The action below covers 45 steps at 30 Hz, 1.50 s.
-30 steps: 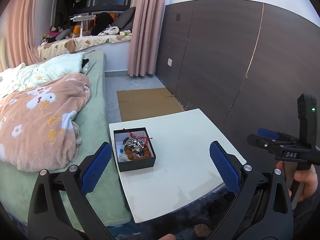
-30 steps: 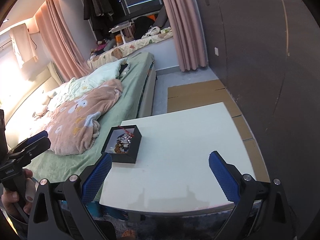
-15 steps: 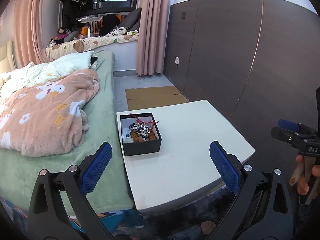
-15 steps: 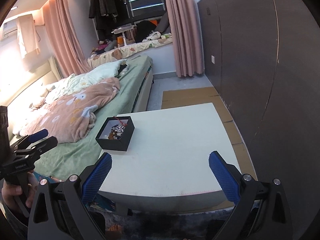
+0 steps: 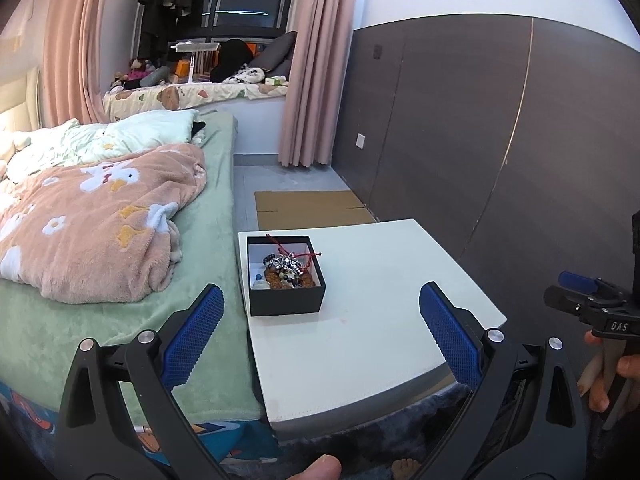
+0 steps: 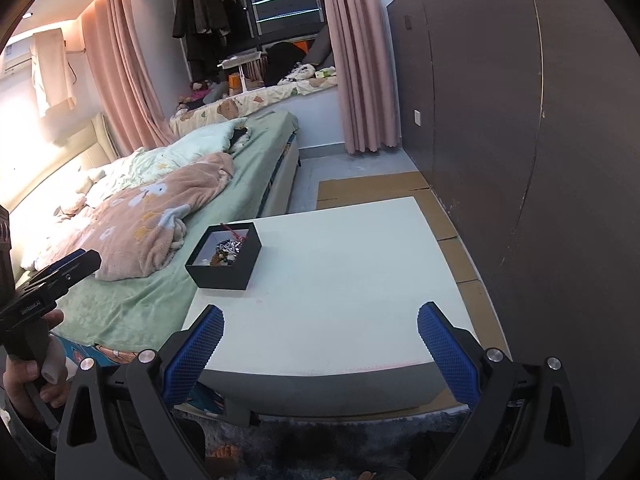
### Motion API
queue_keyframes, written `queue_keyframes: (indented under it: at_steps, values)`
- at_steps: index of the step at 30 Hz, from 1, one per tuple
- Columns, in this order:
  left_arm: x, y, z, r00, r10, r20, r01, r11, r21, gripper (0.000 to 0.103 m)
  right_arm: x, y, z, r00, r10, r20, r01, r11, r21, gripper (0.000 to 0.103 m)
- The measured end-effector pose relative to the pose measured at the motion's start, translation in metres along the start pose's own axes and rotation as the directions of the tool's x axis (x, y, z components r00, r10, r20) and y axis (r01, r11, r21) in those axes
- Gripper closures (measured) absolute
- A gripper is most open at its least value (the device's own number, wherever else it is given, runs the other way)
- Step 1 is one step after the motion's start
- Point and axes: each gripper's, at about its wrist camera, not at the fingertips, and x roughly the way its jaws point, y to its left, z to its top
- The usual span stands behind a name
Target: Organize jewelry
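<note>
Both cameras are being carried to a new standpoint since the earlier frames: in the left wrist view the black jewelry box (image 5: pixel 285 276) is now being framed closer to the middle, while in the right wrist view it is being shown a little nearer than half a second ago. The left gripper (image 5: pixel 318 338) and the right gripper (image 6: pixel 318 340) are each being held with jaws wide apart and nothing between them, well short of the box. The box is being kept on the white desk (image 5: pixel 384 344), near the corner beside the bed (image 5: pixel 120 320), with a tangle of beads and a red cord (image 5: pixel 298 254) piled inside. From the left jaws it is lying ahead and slightly left of centre; from the right jaws, ahead and further left. Trouble is being judged most likely from the tangle: several strands may be dragged out together if one is pinched, or the light box may be nudged towards the desk edge and the bed.
</note>
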Motion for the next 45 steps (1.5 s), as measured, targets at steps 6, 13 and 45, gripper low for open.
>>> queue_keyframes:
  at_steps: [6, 13, 45]
  values:
    - [0.0002, -0.0017, 0.0014, 1.000, 0.010, -0.001, -0.010, 1.000, 0.023, 0.005, 0.0003, 0.0057, -0.0026, 1.000, -0.012, 0.001, 0.012, 1.000, -0.018, 0.008]
    - [0.0010, -0.0012, 0.0018, 1.000, 0.010, -0.019, -0.010, 1.000, 0.021, 0.005, 0.0040, 0.0068, -0.0024, 1.000, -0.019, 0.000, 0.019, 1.000, -0.008, 0.008]
    - [0.0022, -0.0069, 0.0029, 0.999, 0.028, -0.031, -0.027, 0.998, 0.049, 0.005, 0.0027, 0.0039, -0.0031, 1.000, -0.012, -0.002, 0.012, 1.000, 0.008, 0.008]
